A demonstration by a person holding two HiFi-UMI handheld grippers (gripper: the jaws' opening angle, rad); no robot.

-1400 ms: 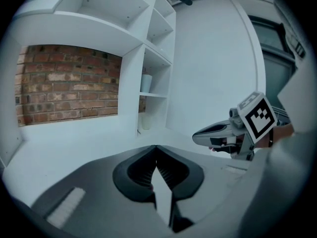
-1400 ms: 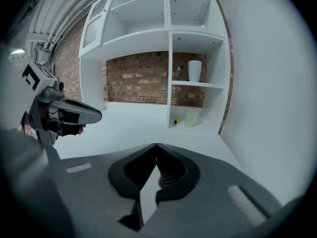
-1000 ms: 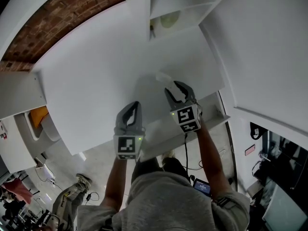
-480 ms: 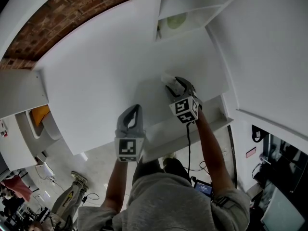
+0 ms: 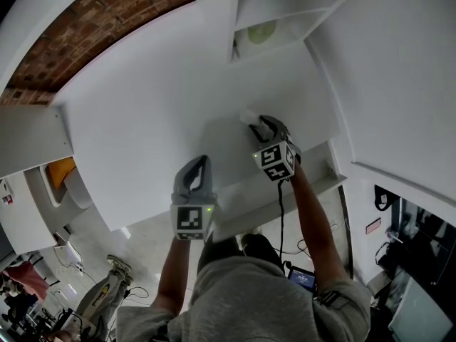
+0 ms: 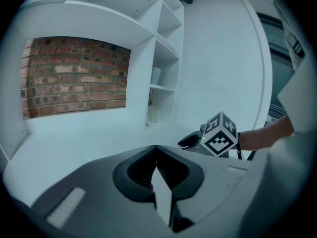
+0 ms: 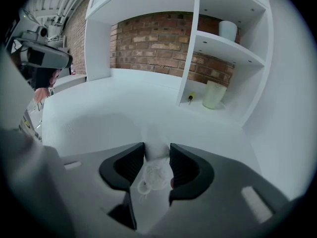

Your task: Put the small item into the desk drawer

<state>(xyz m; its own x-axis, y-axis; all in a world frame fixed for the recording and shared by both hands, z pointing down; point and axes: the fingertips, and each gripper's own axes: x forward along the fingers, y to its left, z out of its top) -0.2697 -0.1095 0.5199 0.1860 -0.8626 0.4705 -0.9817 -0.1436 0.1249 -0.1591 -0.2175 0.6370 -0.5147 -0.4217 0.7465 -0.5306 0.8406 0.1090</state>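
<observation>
The small item (image 7: 156,155) is a white block with a thin white cord coiled behind it. It rests on the white desk (image 5: 142,105), and in the head view the block (image 5: 249,115) pokes out past the jaw tips. My right gripper (image 7: 157,147) points steeply down at the desk. Its jaws have just been closing with the block between them, and the pads now press on both its sides. My left gripper (image 5: 201,161) hovers near the desk's front edge, to the left of the right one. Its jaw tips (image 6: 156,148) meet with nothing between them.
A white shelf unit stands at the desk's back right and holds a pale green cup (image 7: 214,94), with a white cup (image 7: 228,29) one shelf up. A brick wall (image 7: 148,38) runs behind. A white ledge (image 5: 313,180) juts out below the desk's front edge at right.
My right gripper has come down onto the desk and tilted steeper, with the white item at its tips. The left gripper has stayed where it was.
</observation>
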